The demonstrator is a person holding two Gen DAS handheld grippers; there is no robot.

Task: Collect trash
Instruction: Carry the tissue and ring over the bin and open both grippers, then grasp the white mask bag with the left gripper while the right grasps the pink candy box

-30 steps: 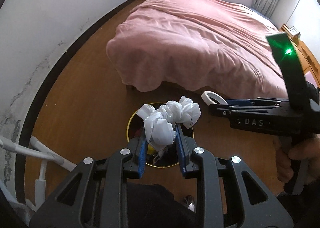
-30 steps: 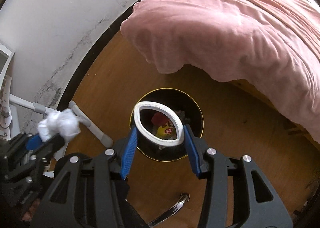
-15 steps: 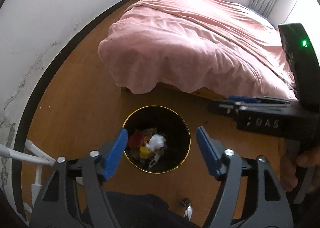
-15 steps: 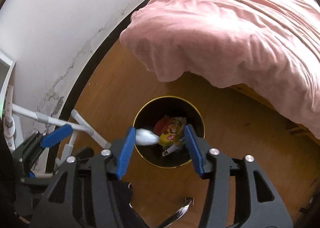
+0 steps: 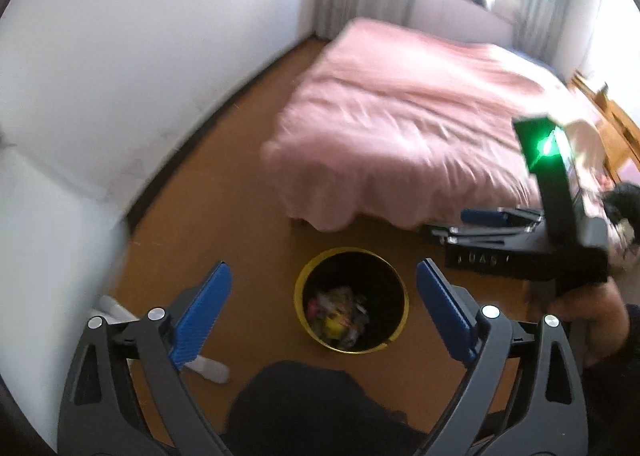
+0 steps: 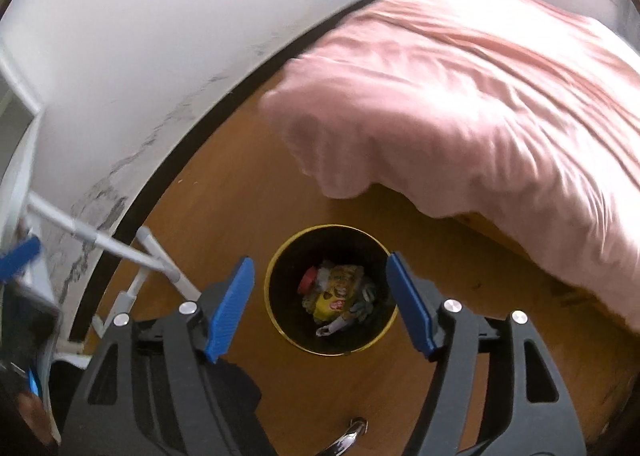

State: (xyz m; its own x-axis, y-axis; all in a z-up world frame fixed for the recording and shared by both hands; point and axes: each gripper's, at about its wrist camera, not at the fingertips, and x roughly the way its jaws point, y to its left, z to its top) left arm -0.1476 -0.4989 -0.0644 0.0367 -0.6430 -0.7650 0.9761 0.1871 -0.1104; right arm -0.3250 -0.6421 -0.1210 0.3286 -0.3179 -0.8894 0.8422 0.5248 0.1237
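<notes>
Both claws over the bin [image 5: 352,300], pointing steeply down at it. My left gripper [image 5: 324,308] stands wide, nothing between the blue pads [image 5: 200,316]; its jaws have just been opening. My right gripper [image 6: 320,304] is at a middling spread, also empty, jaws likewise just opening. From the left camera I see the right gripper [image 5: 452,236] from the side, off to the bin's right.

Where the trash [image 6: 336,296] is: inside the bin, a loose heap at the bottom. I make out a yellow wrapper, a red cap-like piece, a pale strip. Bin stands on the wood floor just off the foot corner of the pink bed [image 6: 480,95], near a white metal stand [image 6: 140,252].

Orientation: bin upright, mouth facing up, long axis vertical, gold rim [image 6: 280,252] level as far as I judge. The trash itself has no clear axis; the pale strip lies slanted.

Risks, my judgement:
- Both views are smeared; aiming the next pick from these is unreliable.
- A low swing could clip the rim and tip the bin, spilling the heap.
- The left claw passes close to the white stand; a snag is possible.
- A dark shape, likely my knee [image 5: 312,404], sits close below the claws.
</notes>
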